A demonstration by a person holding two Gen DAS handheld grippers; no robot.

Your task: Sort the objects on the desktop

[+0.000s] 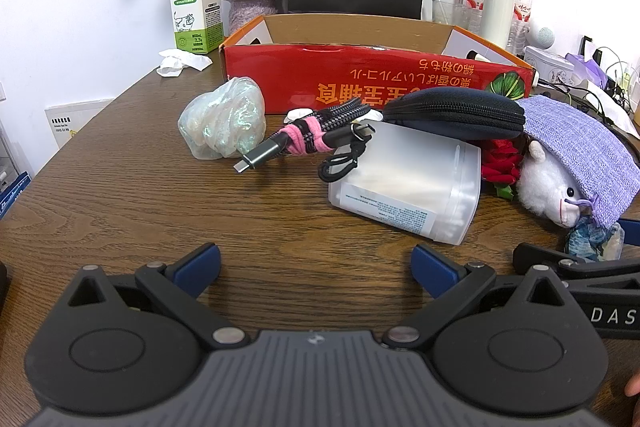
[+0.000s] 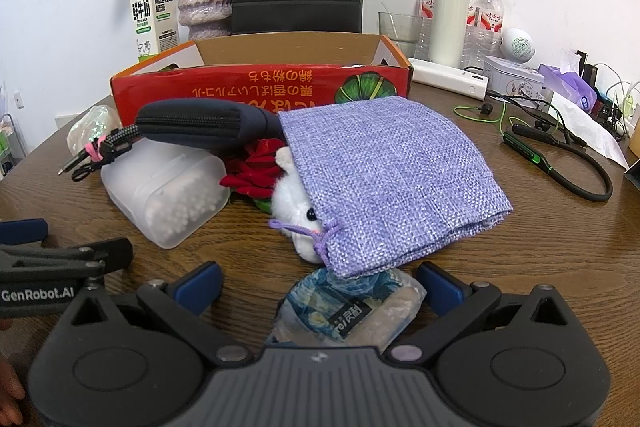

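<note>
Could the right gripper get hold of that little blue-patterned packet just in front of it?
Probably yes. The right gripper is wide open and the blue-patterned packet already lies between its fingers on the table. Only the purple pouch overlaps the packet's far end, so closing might also nudge that pouch.

Black left gripper (image 1: 316,269) and right gripper (image 2: 320,287), blue pads, silver screws

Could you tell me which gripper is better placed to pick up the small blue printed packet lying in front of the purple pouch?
The right gripper. Its open jaws already flank the blue packet, which lies between them. The left gripper is open over bare table, with the packet off to its right.
</note>
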